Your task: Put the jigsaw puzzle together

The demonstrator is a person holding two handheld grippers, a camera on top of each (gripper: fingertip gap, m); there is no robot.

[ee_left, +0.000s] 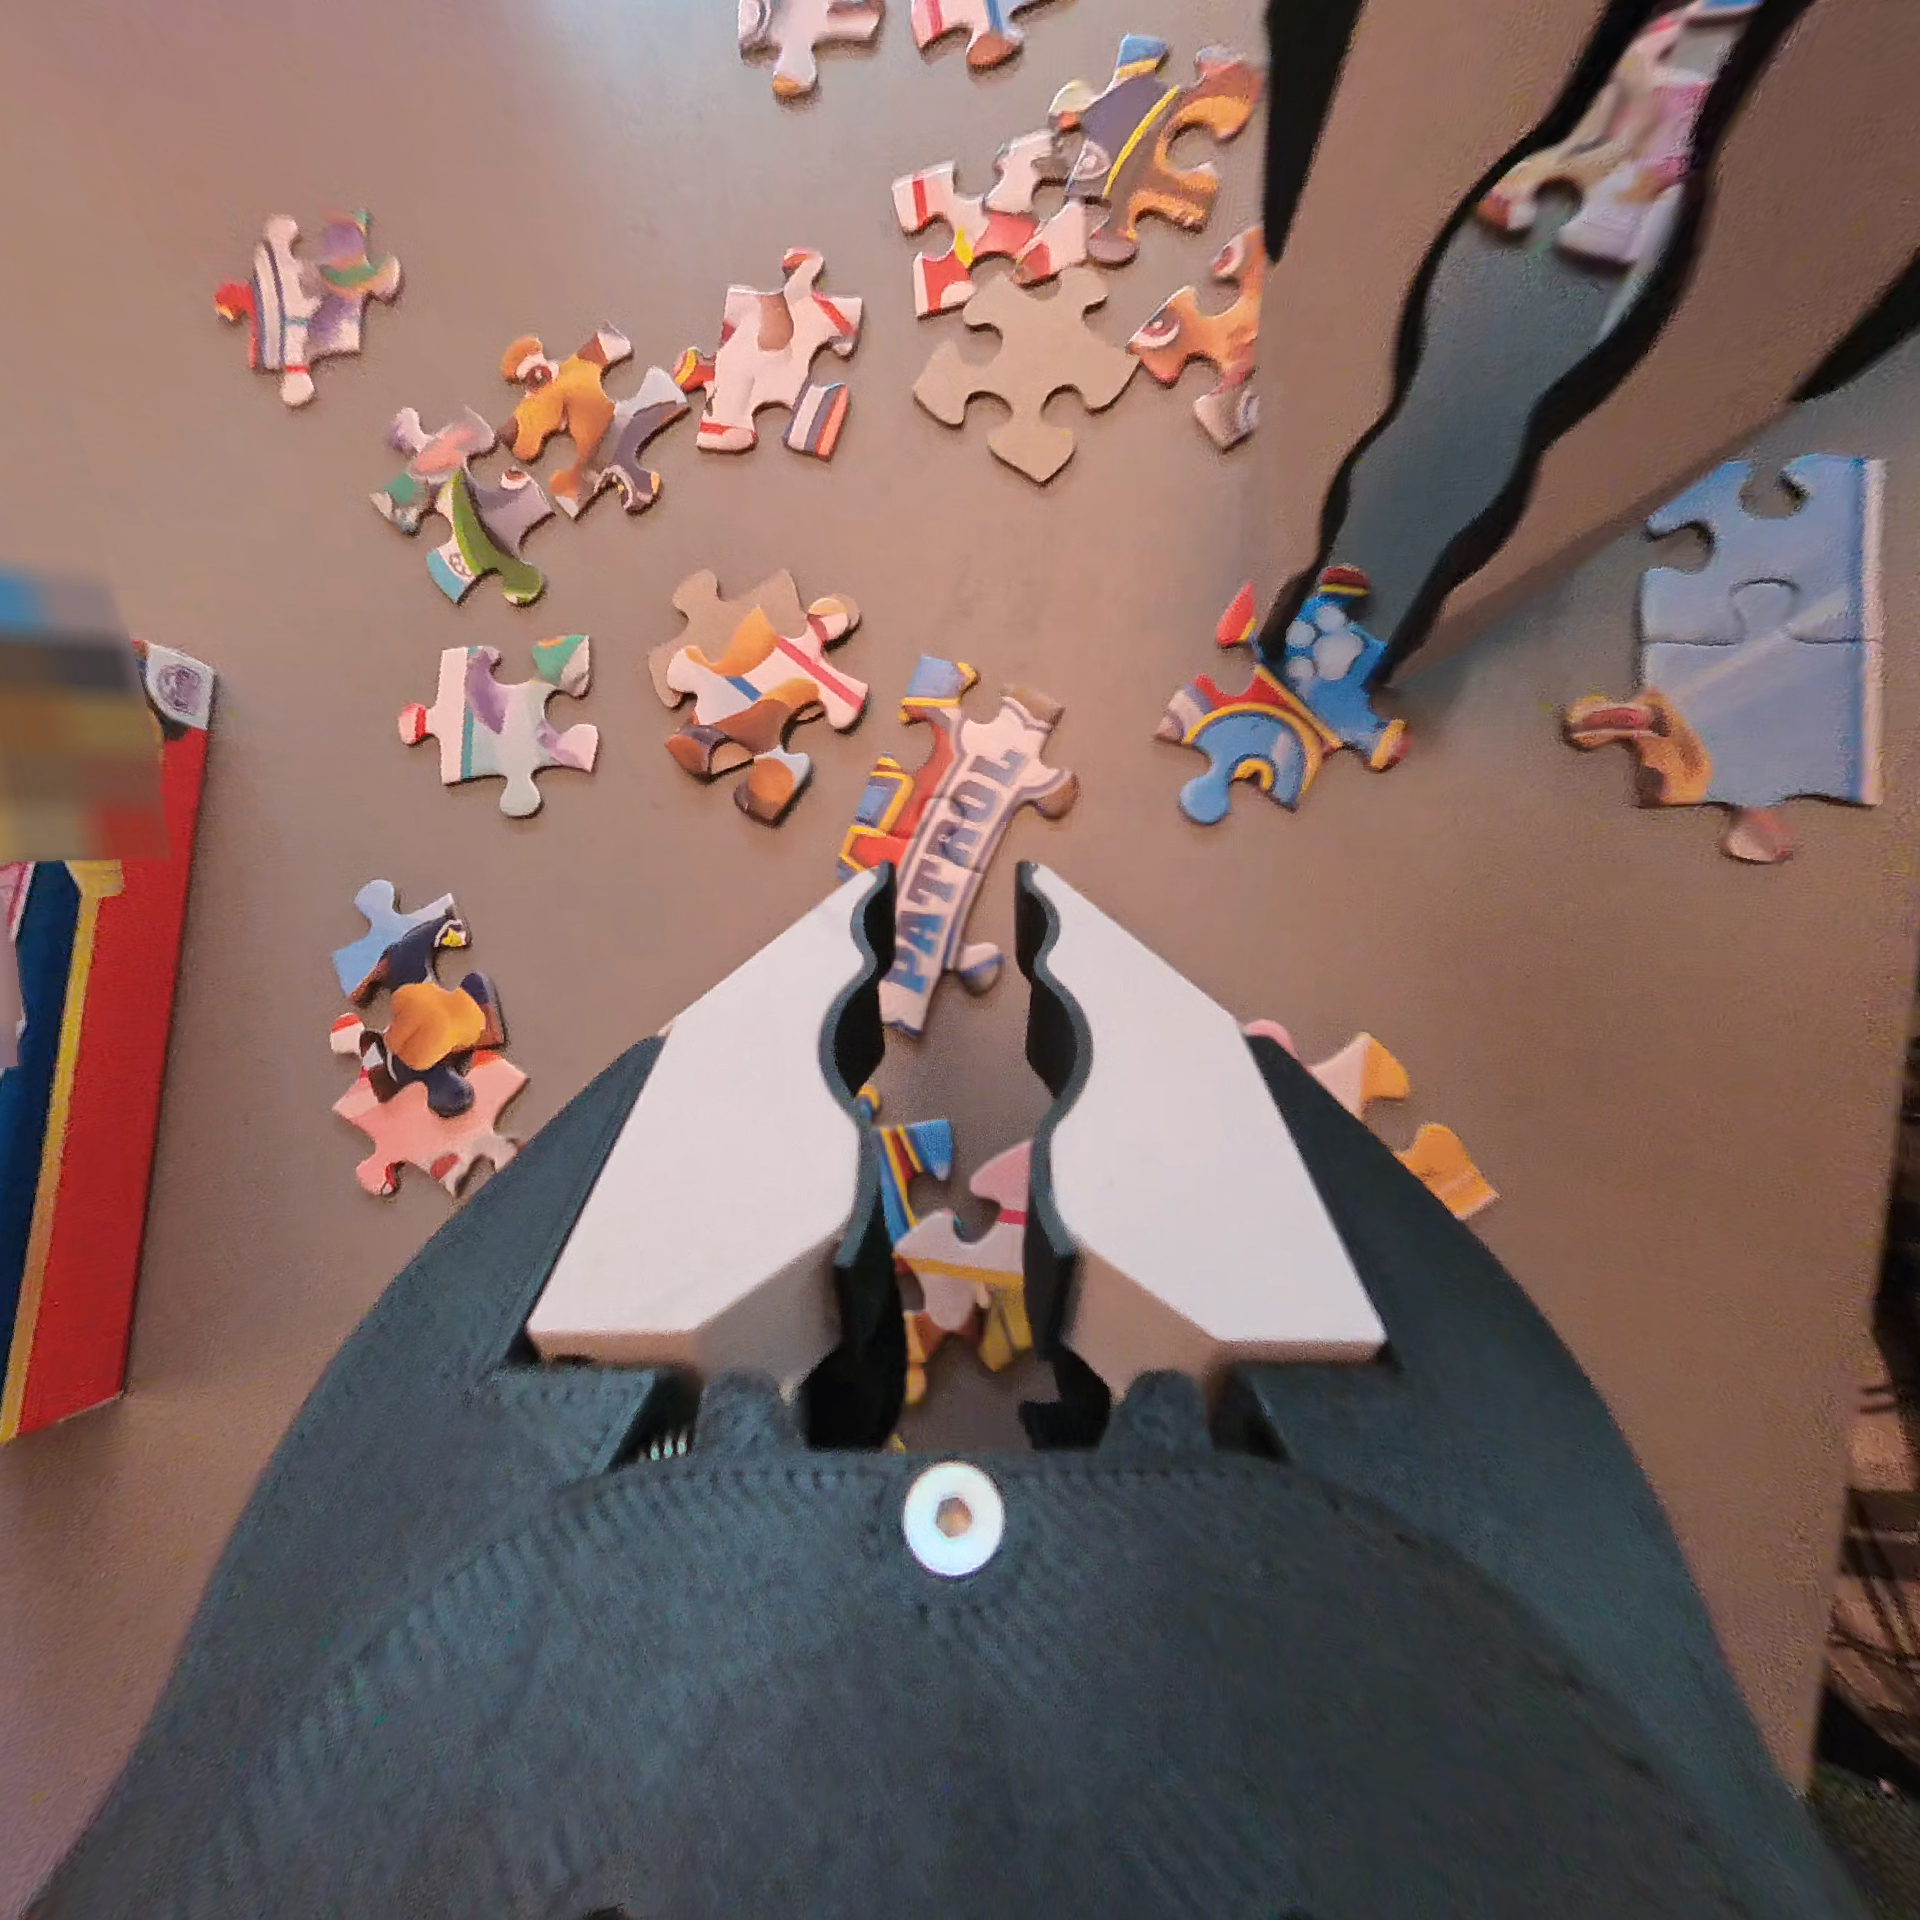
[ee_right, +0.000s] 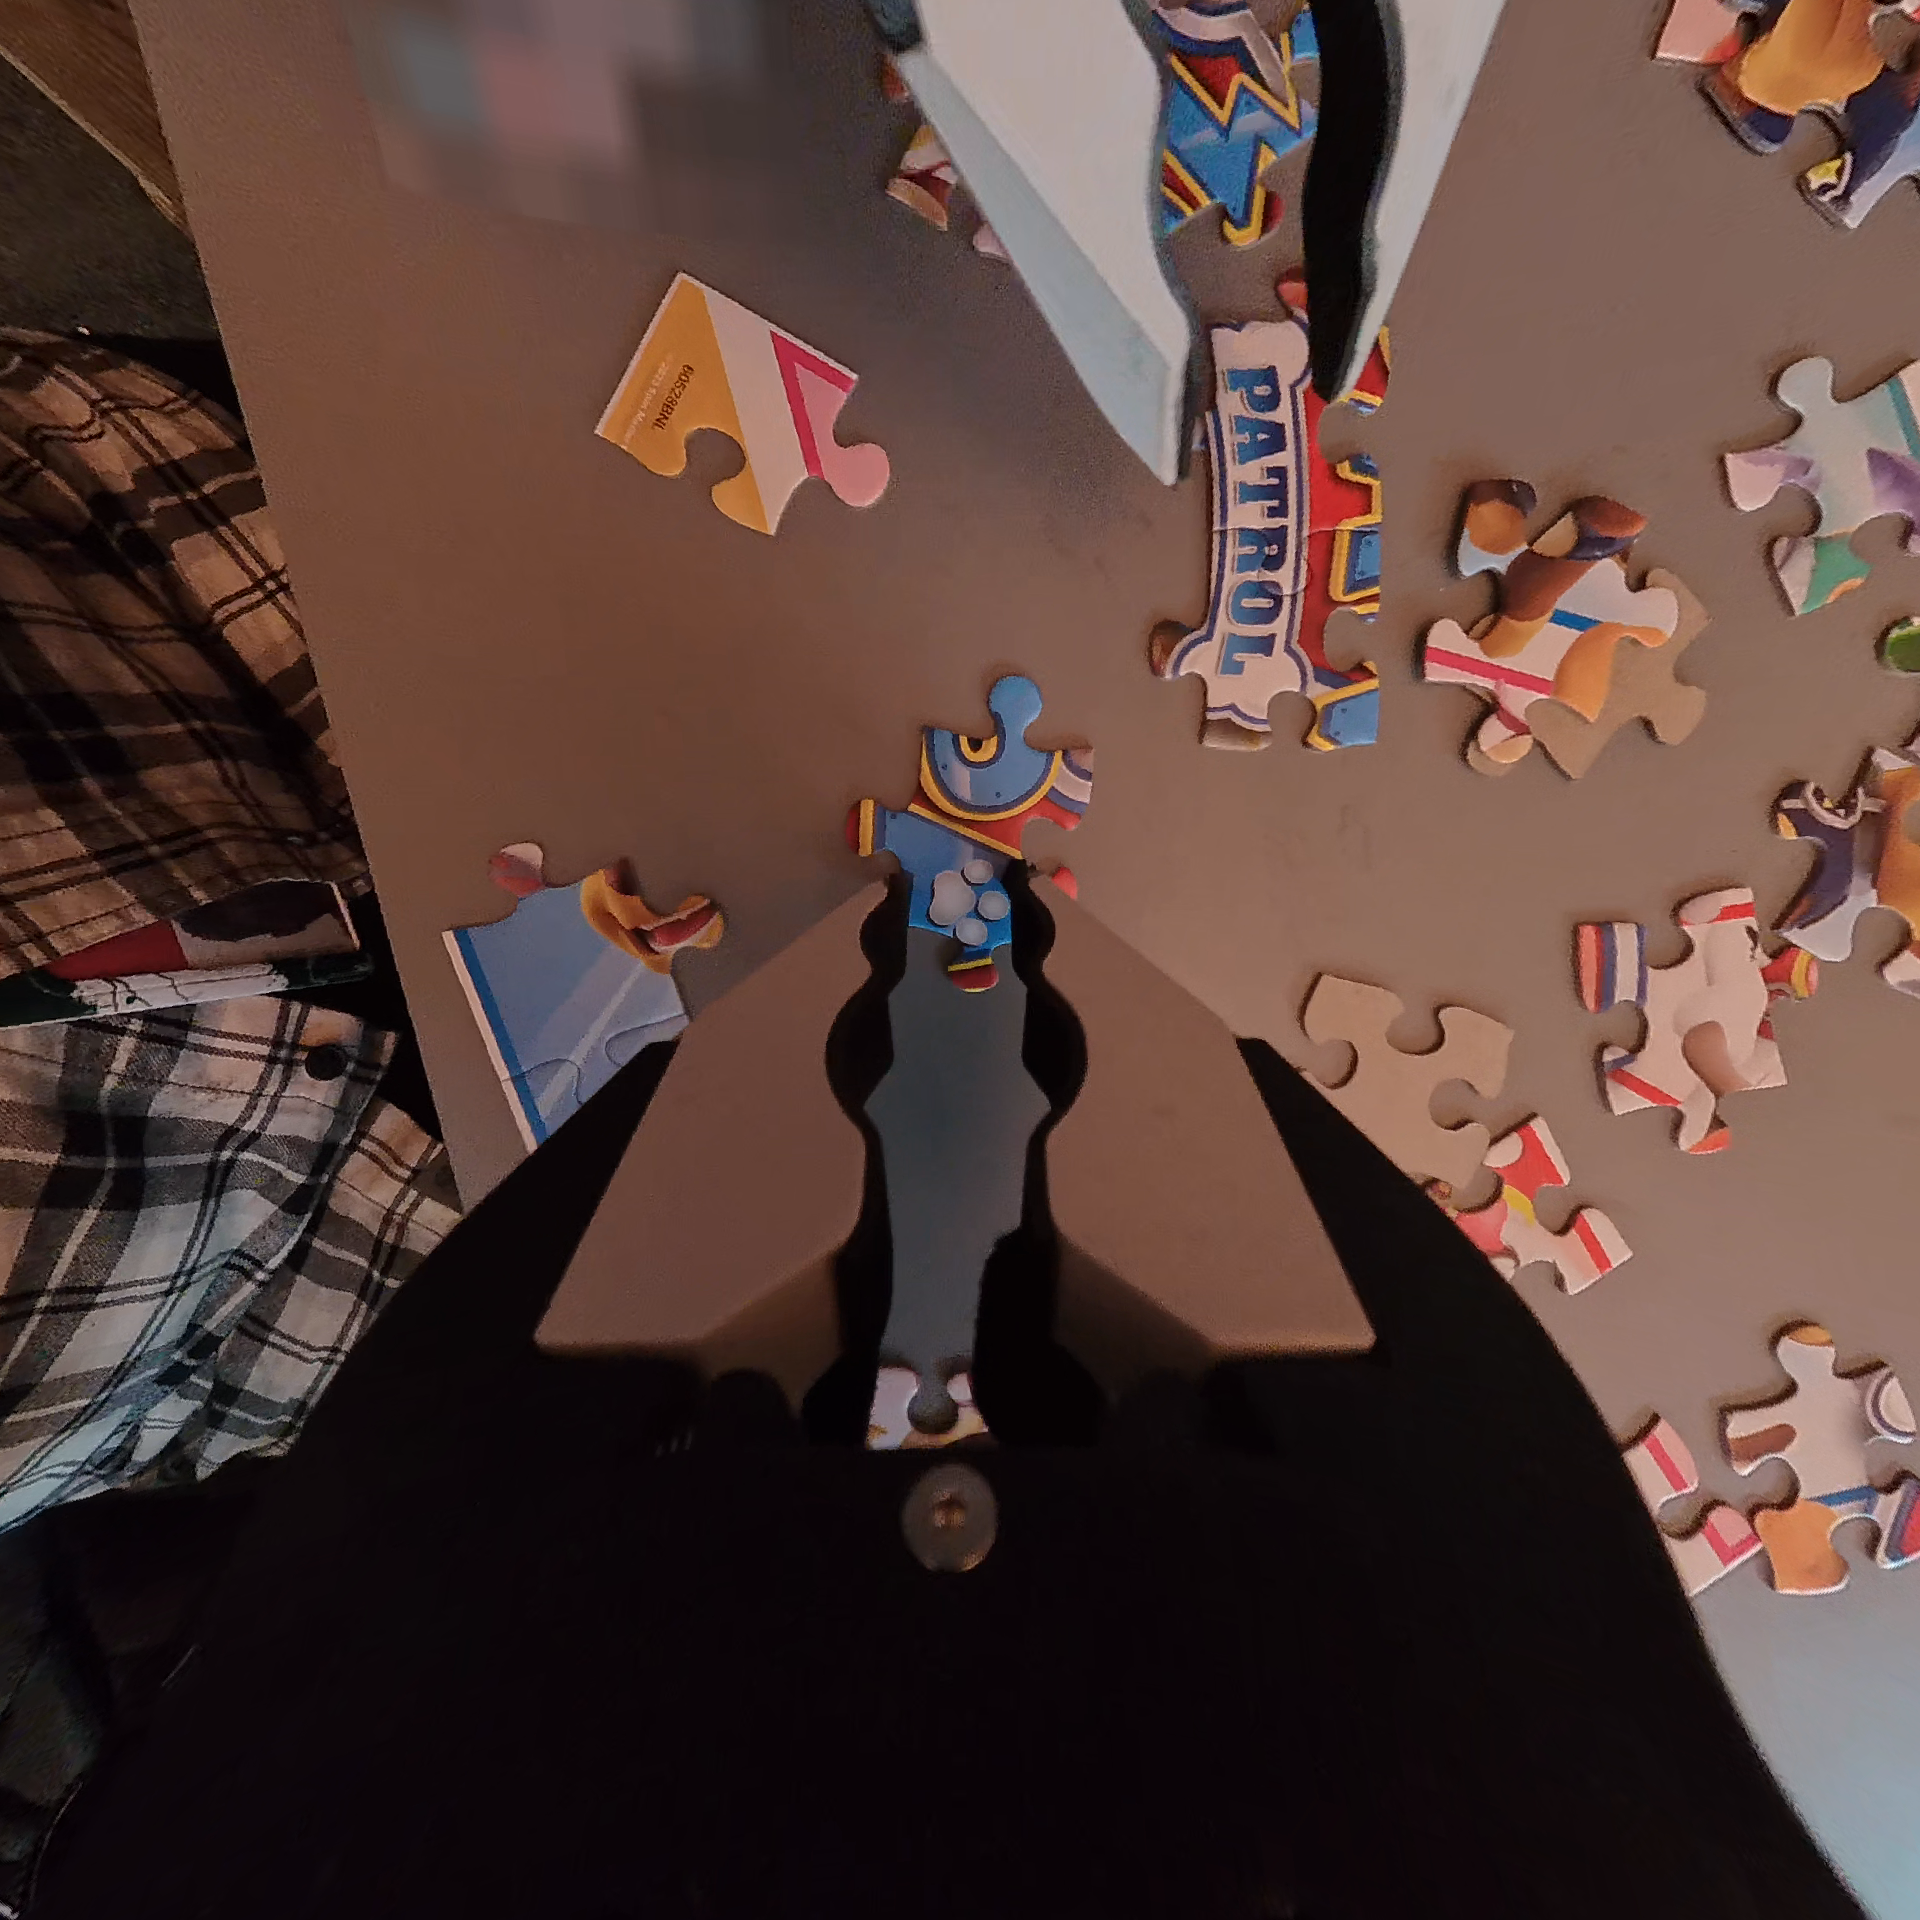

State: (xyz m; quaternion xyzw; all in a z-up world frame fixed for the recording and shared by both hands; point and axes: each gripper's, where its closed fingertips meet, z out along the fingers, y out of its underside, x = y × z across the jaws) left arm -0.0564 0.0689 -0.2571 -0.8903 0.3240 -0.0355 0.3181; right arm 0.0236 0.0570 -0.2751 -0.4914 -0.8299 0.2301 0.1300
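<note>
Right gripper (ee_right: 956,894) tips down on the table (ee_right: 623,644), pinching the blue paw-print piece (ee_right: 971,831). Left gripper (ee_left: 951,883) hovers unclenched, holding nothing, over the joined lettered banner pieces (ee_left: 961,821). Another piece, an orange-pink corner piece (ee_right: 743,405), carries small print; loose pieces lie scattered around.

The left gripper (ee_left: 951,883) hangs above the desk (ee_left: 1455,1039), pointing down, its white-faced fingers (ee_left: 748,1122) parted by a narrow gap and gripping nothing. The right gripper (ee_right: 956,883) reaches down steeply, fingertips (ee_right: 1049,894) low at the desk surface, its jaws standing apart at either side of a blue puzzle piece (ee_right: 961,831).
</note>
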